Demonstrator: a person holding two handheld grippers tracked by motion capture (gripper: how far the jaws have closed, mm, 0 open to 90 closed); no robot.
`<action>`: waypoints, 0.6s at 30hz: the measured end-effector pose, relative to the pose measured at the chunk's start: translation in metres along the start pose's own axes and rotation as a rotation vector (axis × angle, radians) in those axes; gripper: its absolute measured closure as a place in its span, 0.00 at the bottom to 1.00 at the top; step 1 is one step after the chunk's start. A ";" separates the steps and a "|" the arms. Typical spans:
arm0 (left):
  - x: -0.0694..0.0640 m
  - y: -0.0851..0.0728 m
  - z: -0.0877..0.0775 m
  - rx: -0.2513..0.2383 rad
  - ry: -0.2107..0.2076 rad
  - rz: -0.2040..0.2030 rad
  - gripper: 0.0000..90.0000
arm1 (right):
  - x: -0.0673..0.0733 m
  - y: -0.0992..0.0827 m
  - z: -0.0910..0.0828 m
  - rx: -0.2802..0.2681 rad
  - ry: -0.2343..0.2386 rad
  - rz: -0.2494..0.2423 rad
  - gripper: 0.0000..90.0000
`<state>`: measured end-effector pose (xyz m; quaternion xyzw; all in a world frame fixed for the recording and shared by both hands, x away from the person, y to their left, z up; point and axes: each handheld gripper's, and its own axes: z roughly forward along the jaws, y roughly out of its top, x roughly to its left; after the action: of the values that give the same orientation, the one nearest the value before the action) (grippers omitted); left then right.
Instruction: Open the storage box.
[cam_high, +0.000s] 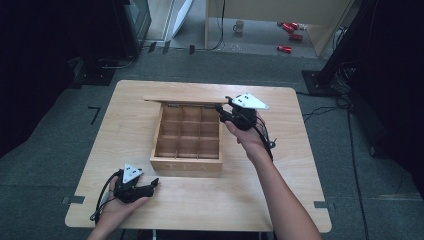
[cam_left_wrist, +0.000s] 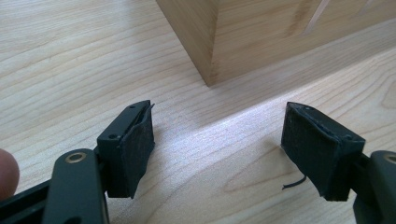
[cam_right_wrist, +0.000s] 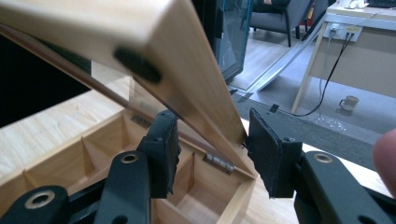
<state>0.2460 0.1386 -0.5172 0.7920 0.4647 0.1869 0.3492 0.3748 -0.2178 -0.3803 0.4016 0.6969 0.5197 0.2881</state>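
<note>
The right gripper (cam_high: 223, 111) straddled the raised lid (cam_right_wrist: 154, 65) at the box's (cam_high: 187, 165) two o'clock corner, while the left gripper (cam_high: 152, 184) rested wide open and empty on the table (cam_high: 225, 200) at seven o'clock.

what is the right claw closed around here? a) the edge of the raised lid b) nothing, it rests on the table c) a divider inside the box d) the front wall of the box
a: in the right gripper view the right claw has its pads either side of the raised lid edge of the wooden box, near the hinge.
</note>
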 end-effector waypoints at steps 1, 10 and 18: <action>0.000 0.000 0.000 0.001 -0.001 0.000 0.29 | -0.002 0.001 0.002 -0.005 0.002 0.004 0.60; 0.000 0.000 0.001 -0.003 0.000 -0.001 0.29 | -0.010 0.007 0.019 -0.016 -0.025 -0.019 0.60; 0.000 0.000 0.001 -0.002 0.000 0.000 0.29 | -0.016 0.008 0.031 -0.043 -0.022 -0.011 0.61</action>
<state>0.2465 0.1381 -0.5173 0.7915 0.4646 0.1873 0.3501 0.4105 -0.2152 -0.3819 0.3973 0.6844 0.5285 0.3072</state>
